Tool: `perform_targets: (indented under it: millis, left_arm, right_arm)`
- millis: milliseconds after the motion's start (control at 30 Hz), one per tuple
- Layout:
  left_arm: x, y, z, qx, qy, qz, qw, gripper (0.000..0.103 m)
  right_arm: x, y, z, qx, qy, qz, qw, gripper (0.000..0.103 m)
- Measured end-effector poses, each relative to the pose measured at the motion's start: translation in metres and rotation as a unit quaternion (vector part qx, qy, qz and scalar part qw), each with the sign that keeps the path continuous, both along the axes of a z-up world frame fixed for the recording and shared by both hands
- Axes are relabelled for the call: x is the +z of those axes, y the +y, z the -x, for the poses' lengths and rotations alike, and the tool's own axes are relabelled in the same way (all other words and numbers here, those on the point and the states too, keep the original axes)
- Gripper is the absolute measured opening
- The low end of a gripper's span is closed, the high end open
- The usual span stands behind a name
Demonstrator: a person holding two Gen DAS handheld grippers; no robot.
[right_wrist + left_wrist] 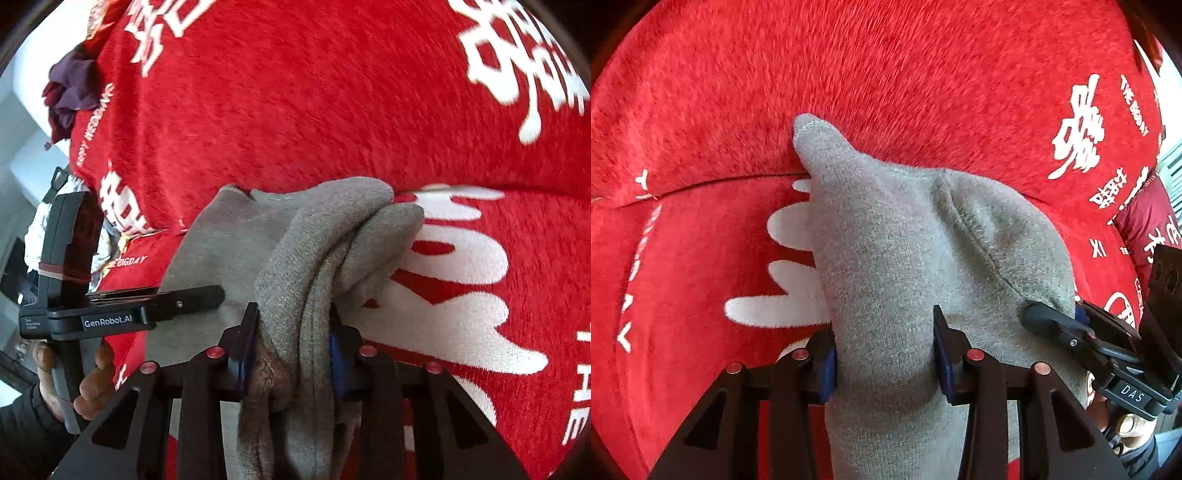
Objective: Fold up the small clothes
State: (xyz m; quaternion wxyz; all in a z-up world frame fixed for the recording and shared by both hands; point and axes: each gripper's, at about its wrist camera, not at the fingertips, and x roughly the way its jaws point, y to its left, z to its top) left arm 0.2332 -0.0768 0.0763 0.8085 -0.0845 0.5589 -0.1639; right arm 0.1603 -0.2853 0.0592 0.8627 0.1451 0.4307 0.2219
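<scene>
Red plush blanket with white lettering (886, 66) covers everything underneath. Nearest, each hand-held gripper, left (884, 360) and right (291, 350), is clamped on the grey fleecy small garment (905, 236), probably to fold it; beyond, crumpled purple clothes (70, 88) wait.

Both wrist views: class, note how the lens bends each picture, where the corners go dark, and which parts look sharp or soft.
Left wrist view: fisheye bulges the red blanket; black corners; grey sock sharp, even light, no glare. Right wrist view: same bulge and dark rim; white lettering at the top right smears; bunched grey sock reads sharp.
</scene>
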Motion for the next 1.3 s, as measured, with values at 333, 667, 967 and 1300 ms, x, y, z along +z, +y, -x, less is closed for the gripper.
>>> perform_targets:
  millis: [333, 667, 967, 1300]
  left_arm:
    - [0.036, 0.04, 0.08, 0.001, -0.015, -0.002, 0.9999, 0.043]
    - [0.025, 0.059, 0.17, 0.01, -0.034, -0.024, 0.9991, 0.044]
    - [-0.025, 0.081, 0.198, 0.048, -0.031, -0.006, 0.9983, 0.066]
    - [0.003, 0.117, 0.217, 0.089, -0.043, -0.016, 0.9949, 0.077]
  right_arm:
    - [0.035, 0.031, 0.07, 0.02, -0.016, 0.009, 1.0, 0.036]
    - [0.019, 0.06, 0.151, 0.033, -0.006, 0.004, 0.999, 0.036]
    - [-0.032, 0.056, 0.173, 0.015, 0.023, 0.029, 0.999, 0.04]
    - [0.003, 0.047, 0.192, -0.045, 0.003, 0.069, 0.997, 0.075]
